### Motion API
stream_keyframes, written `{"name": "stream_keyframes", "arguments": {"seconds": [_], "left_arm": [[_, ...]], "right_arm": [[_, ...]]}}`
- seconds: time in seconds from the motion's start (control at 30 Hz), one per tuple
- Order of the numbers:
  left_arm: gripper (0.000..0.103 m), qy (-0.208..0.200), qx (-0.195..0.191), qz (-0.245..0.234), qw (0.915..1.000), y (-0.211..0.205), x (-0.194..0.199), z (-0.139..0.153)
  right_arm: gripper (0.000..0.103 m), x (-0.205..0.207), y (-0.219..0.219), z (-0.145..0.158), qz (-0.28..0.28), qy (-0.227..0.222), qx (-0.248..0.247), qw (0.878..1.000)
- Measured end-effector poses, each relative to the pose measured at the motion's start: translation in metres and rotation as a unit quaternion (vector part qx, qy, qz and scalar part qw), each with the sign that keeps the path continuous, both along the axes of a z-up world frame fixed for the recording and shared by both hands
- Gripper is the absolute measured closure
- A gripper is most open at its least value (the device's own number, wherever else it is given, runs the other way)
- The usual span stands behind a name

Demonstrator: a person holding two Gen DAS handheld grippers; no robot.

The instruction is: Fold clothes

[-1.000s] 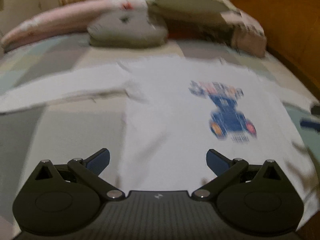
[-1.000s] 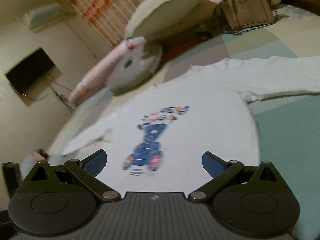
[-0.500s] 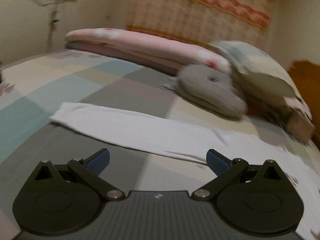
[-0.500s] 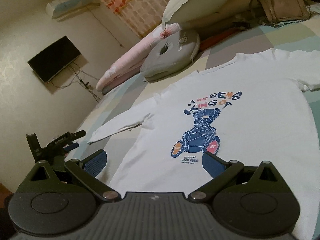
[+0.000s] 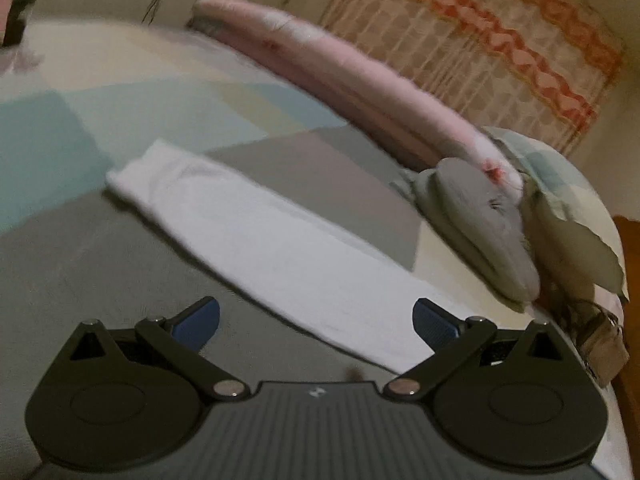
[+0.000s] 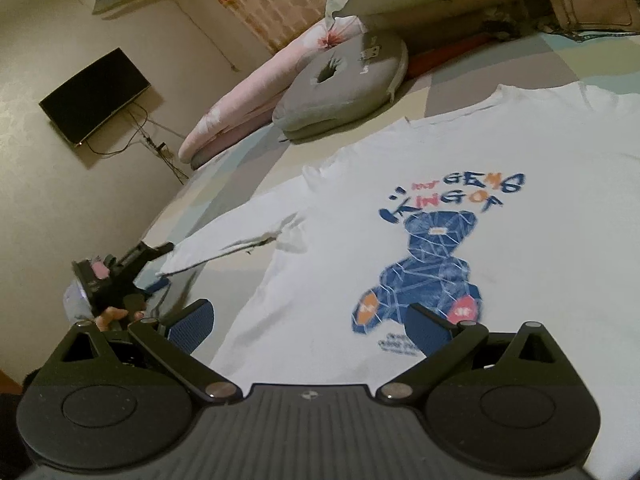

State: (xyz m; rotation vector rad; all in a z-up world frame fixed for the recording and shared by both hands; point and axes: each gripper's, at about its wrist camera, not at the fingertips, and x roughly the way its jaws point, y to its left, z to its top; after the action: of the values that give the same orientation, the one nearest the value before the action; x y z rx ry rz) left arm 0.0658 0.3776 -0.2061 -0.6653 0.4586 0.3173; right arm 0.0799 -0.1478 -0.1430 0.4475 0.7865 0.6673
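white long-sleeve shirt (image 6: pixel 460 208) lies flat, print up, on the patchwork bed (image 5: pixel 72 248). left gripper (image 5: pixel 316 318) spread wide, empty, over the outstretched sleeve (image 5: pixel 256 248). right gripper (image 6: pixel 310 320) also spread, empty, above the shirt hem.

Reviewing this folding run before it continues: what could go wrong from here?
1. The left tongs, open, sit mid-sleeve, not at the cuff; a pinch here may leave the end trailing.
2. A crease near the armpit could get folded in.
3. The grey cushion lies close to the collar, crowding an upward fold.
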Motion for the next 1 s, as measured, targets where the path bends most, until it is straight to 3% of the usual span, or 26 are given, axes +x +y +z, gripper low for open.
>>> {"name": "stream_keyframes", "arguments": {"seconds": [0.17, 0.4, 1.0], "left_arm": [[0.001, -0.039, -0.016, -0.006, 0.9991, 0.013, -0.001, -0.008], [0.001, -0.046, -0.017, -0.004, 0.9988, 0.027, 0.012, -0.009], [0.001, -0.050, -0.019, 0.031, 0.9981, 0.058, 0.056, -0.011]], "right_arm": [[0.000, 0.010, 0.008, -0.002, -0.010, 0.001, 0.012, 1.000], [0.000, 0.021, 0.011, -0.004, -0.021, 0.006, 0.046, 0.999], [0.000, 0.020, 0.003, 0.001, -0.030, -0.009, -0.004, 1.000]]}}
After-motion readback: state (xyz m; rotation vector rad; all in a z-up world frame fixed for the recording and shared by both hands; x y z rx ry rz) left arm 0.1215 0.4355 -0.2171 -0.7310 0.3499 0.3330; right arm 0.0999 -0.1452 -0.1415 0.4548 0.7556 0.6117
